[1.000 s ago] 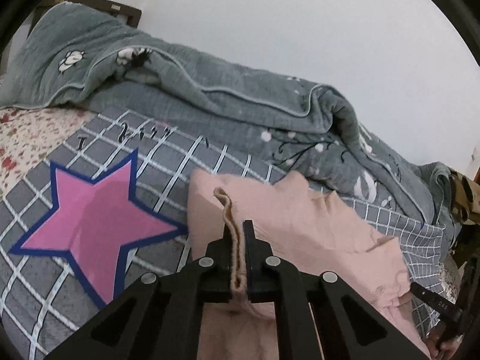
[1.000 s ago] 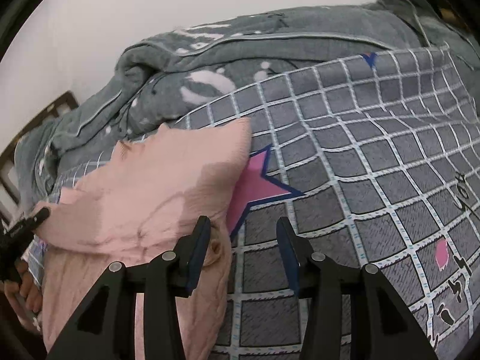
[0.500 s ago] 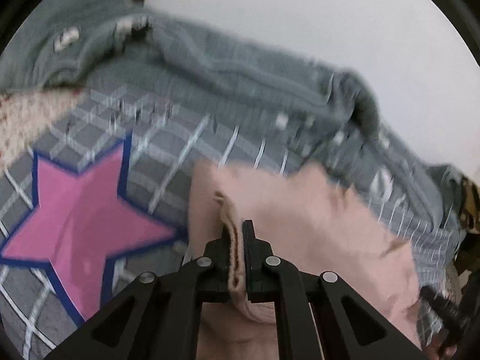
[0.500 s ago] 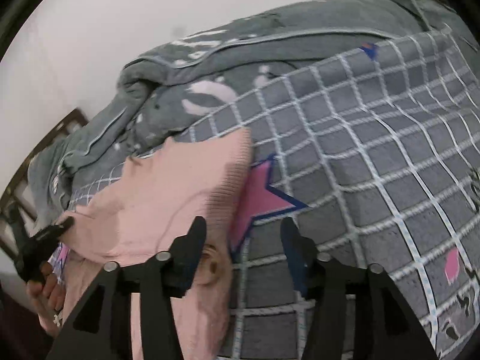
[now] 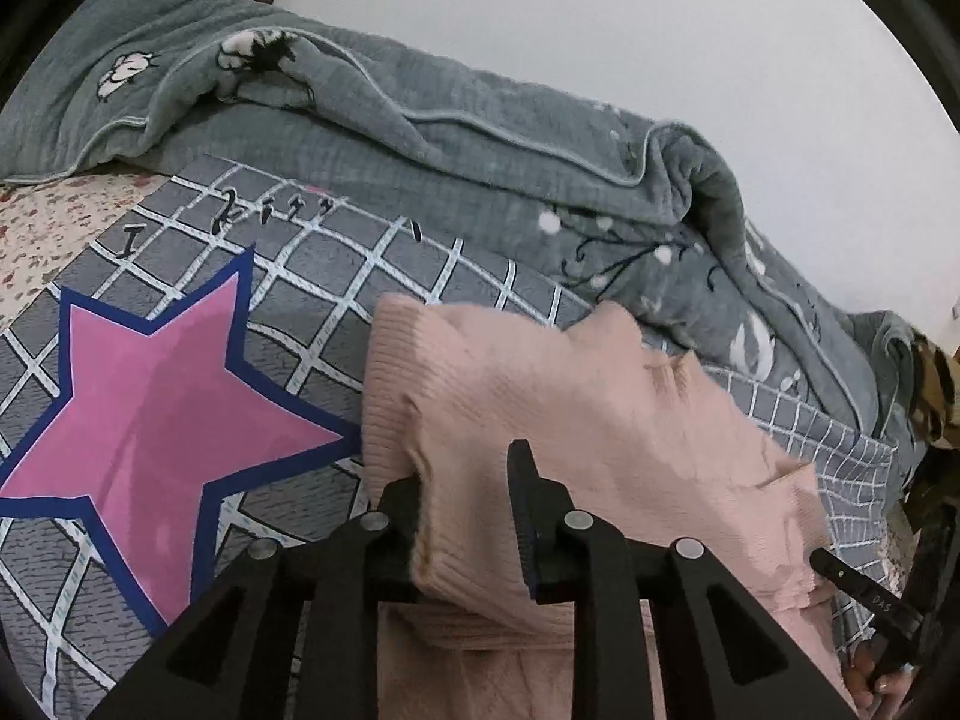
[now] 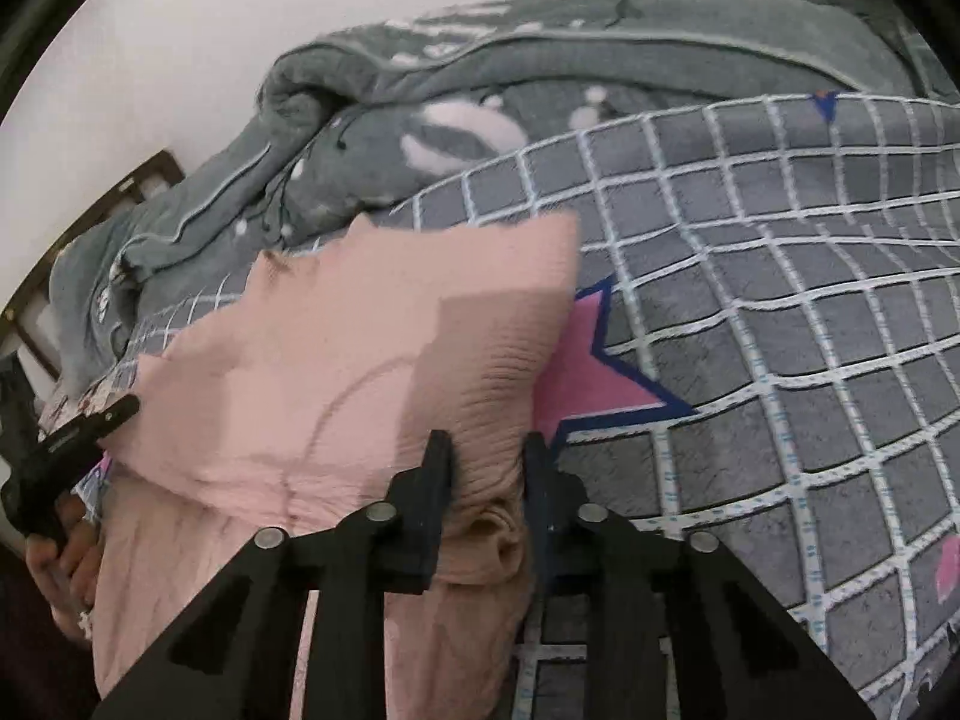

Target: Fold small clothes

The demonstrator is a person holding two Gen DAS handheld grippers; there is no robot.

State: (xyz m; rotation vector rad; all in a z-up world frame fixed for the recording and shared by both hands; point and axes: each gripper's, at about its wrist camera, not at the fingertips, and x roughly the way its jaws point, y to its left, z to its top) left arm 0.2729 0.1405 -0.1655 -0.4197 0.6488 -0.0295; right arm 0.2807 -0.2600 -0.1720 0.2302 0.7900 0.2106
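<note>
Since a second ago the left tool (image 5: 462, 480) has let its jaws part: they were pinched tight on a fold of the pink knit garment (image 5: 588, 420), and now they stand a little apart with that fold loose between them, one finger against the cloth and the other clear of it. The right tool (image 6: 486, 462) has done the opposite, its jaws having just closed from a wide spread onto a bunched ridge of the garment's near edge, which they now pinch. The garment lies partly folded on the checked grey bedspread (image 6: 780, 300), one end lapping over a point of the pink star (image 5: 150, 408) printed on it, with the rumpled grey quilt (image 5: 480, 138) heaped behind along the wall. This looks like a handover in mid-fold: one side has been laid down and released while the other side is freshly gripped. The next move likely calls for the left tool to back clear without dragging the fold, and for the right to lift its edge and carry it across, keeping the layers square.
</note>
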